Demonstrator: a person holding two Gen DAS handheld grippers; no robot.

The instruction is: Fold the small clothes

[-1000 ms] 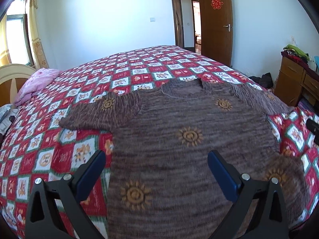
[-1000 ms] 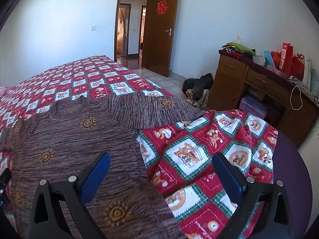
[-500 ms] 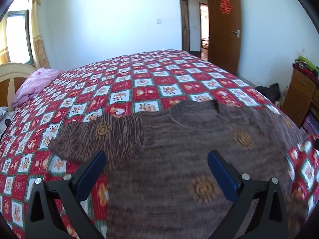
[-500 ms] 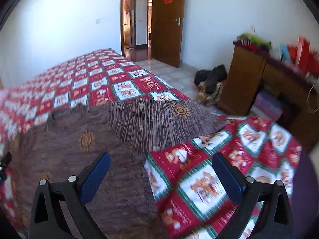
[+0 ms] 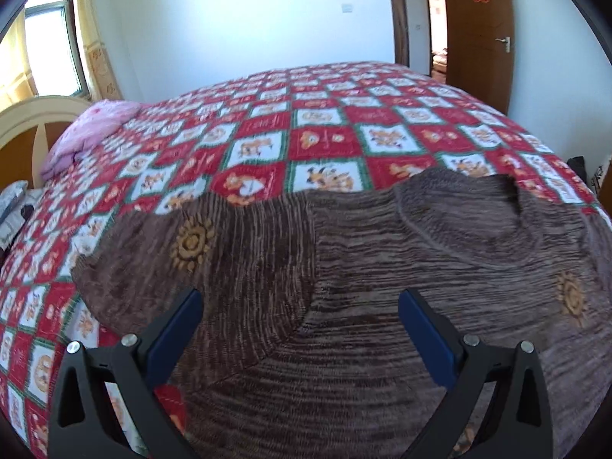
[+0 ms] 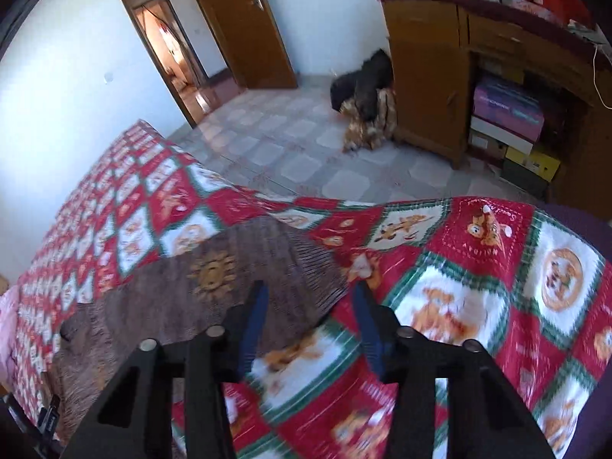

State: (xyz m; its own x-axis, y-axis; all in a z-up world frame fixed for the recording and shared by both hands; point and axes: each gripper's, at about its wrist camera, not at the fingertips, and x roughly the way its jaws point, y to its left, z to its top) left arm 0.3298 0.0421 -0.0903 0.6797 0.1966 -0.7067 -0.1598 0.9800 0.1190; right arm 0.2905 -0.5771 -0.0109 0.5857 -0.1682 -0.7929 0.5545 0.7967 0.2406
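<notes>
Black frames, blue fingers [image 5: 424,340], silver screws

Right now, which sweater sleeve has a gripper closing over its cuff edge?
The sleeve in the right wrist view: the right gripper is closing over its cuff. The other sleeve lies beyond the wide-open left gripper.

- My right tool [image 6: 308,306] is closing over the brown sweater's sleeve [image 6: 244,279] — its end lies between the jaws.
- Sleeve spread on the checked bedspread [image 6: 478,279].
</notes>
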